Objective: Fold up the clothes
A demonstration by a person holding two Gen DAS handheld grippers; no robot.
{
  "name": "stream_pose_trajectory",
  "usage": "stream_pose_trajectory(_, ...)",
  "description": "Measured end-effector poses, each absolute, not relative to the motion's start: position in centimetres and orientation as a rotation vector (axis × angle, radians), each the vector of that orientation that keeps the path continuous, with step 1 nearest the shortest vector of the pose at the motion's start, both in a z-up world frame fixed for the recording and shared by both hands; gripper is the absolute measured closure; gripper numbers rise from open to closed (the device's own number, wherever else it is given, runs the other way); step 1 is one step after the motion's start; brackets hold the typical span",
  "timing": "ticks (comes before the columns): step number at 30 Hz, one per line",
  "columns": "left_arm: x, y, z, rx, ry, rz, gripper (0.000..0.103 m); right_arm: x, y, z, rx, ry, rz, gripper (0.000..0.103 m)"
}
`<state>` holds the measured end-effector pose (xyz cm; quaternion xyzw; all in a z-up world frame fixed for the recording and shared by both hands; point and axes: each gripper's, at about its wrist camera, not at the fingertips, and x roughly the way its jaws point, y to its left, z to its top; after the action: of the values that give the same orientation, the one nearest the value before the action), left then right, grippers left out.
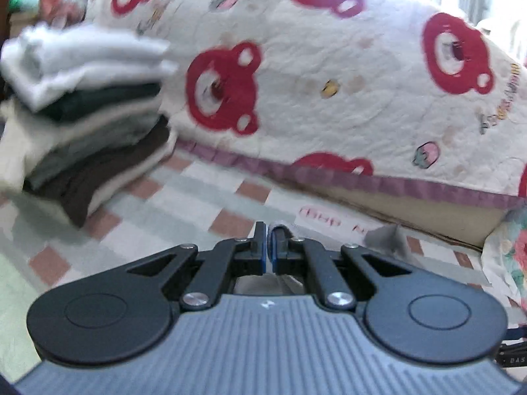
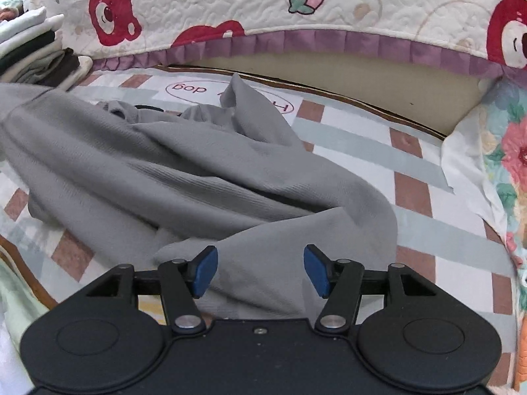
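Observation:
A grey garment (image 2: 184, 177) lies crumpled on the checked bed sheet (image 2: 415, 197); its left part rises toward the picture's left edge. My right gripper (image 2: 260, 263) hovers open just over the garment's near fold, blue pads (image 2: 206, 271) wide apart, with cloth below them and not pinched. My left gripper (image 1: 267, 227) is shut, with a thin bit of grey cloth showing between and under its fingers; a grey corner (image 1: 385, 237) sticks out to its right. The left wrist view is motion-blurred.
A stack of folded clothes (image 1: 82, 98) in white, dark green and brown stands at the left, and the stack (image 2: 36, 52) shows at the far left. A bear-print quilt (image 2: 263, 0) with a purple frill hangs behind. Floral bedding (image 2: 507, 151) lies at the right.

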<state>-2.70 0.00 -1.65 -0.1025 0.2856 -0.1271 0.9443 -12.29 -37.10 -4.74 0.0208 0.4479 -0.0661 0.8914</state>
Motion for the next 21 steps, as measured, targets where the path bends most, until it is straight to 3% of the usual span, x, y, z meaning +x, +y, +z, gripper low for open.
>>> stream_pose_trajectory(6, -1.9, 1.0, -5.8, -0.218, 0.751, -0.225, 0.1, -10.9, -36.1, -6.7, 0.158, 0.99, -0.06, 0.039)
stream_pose_trajectory(15, -1.6, 1.8, -6.4, -0.212, 0.768, -0.217, 0.1, -8.5, -35.7, -11.3, 0.226, 1.088, -0.075, 0.033)
stream_pose_trajectory(16, -1.7, 1.6, -6.4, -0.201, 0.767, -0.215, 0.1, -8.3, -35.6, -11.8, 0.208, 1.1, -0.062, 0.039)
stream_pose_trajectory(18, -1.8, 1.3, -6.4, -0.176, 0.772, -0.213, 0.1, -8.4, -34.4, -11.9, 0.14, 1.095, 0.007, 0.081)
stream_pose_trajectory(19, -1.9, 1.1, -6.4, -0.152, 0.782, -0.224, 0.1, -8.7, -34.0, -11.8, 0.117, 1.089, 0.041, 0.094)
stream_pose_trajectory(21, -2.1, 0.8, -6.7, -0.065, 0.812, -0.256, 0.1, -10.0, -33.8, -10.2, 0.132, 1.068, 0.107, 0.096)
